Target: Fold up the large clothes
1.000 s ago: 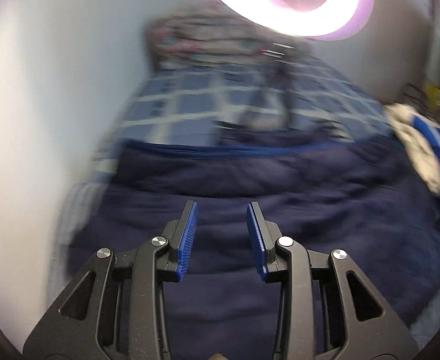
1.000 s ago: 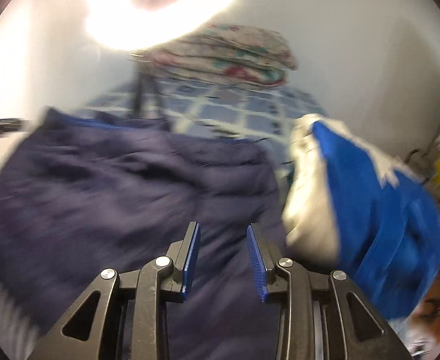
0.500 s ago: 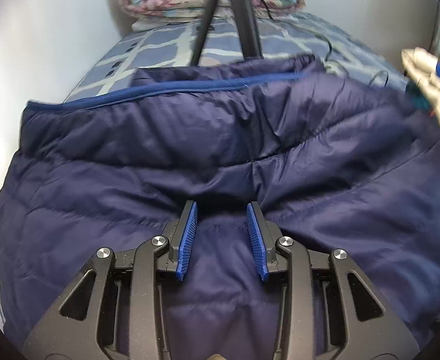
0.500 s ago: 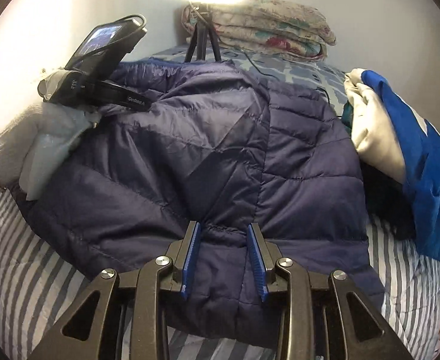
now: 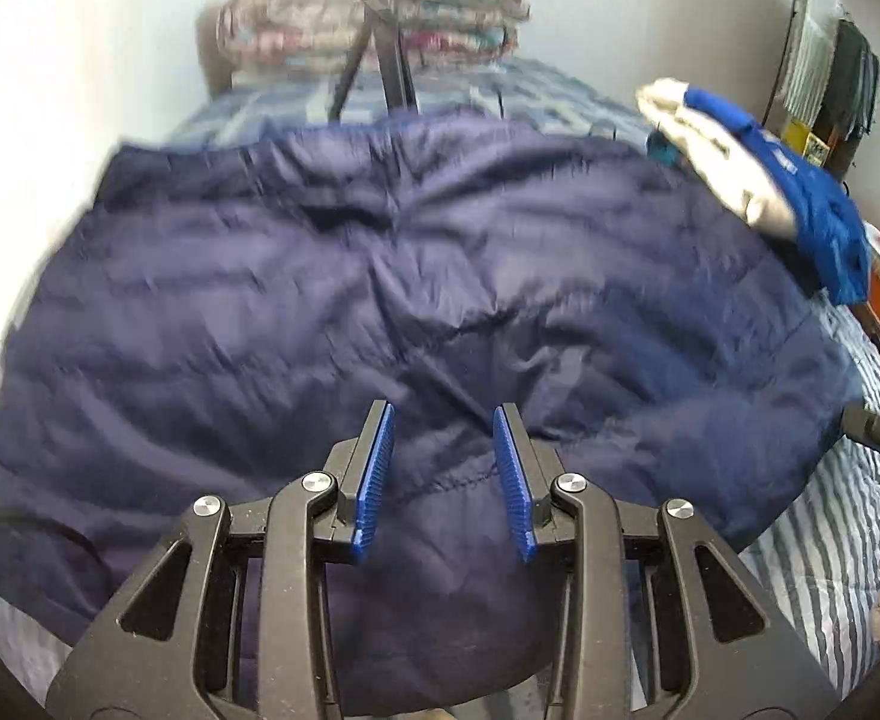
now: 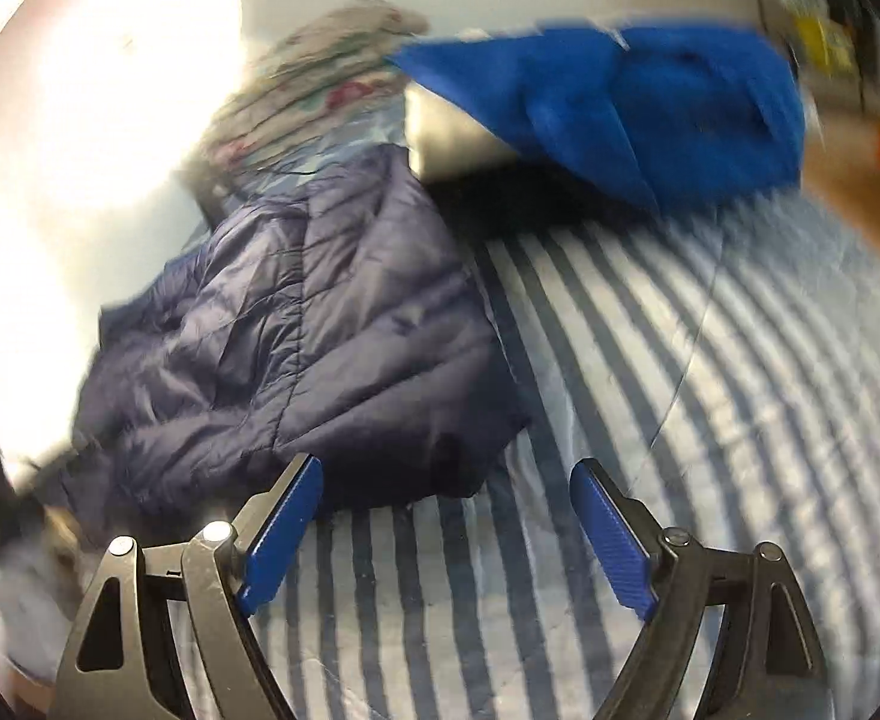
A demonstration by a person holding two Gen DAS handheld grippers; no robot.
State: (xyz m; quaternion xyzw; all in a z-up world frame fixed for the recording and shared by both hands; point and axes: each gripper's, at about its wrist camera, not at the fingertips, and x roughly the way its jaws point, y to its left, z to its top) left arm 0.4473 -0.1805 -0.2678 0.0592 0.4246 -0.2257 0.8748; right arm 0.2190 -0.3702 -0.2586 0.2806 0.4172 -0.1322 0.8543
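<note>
Across the middle of the left wrist view spreads the navy quilted jacket (image 5: 380, 276), filling most of the frame and lying on the striped bed cover (image 5: 829, 540) that shows at the lower right. At bottom centre the left gripper (image 5: 444, 450) has its blue pads part-way apart with a fold of the jacket bulging up between them; whether the pads actually press on the cloth I cannot tell. Behind the jacket, at the top of the frame, stand the legs of a tripod (image 5: 380, 60) in front of a stack of folded patterned bedding (image 5: 368, 24), both blurred. At the upper right lies a blue and cream garment (image 5: 787, 192), close beside the jacket's edge.

Seen from the right wrist, the jacket (image 6: 320, 312) sits in the left half of the frame, bunched and rumpled, its lower edge just above the right gripper's left finger. The right gripper (image 6: 445, 480) at the bottom has its jaws spread wide, having just been opening, and only the striped cover (image 6: 709, 360) shows between them, no cloth. The blue garment (image 6: 649, 102) lies at the upper right, and the patterned bedding (image 6: 332, 66) is a blur at upper centre beside a bright glare at the upper left
</note>
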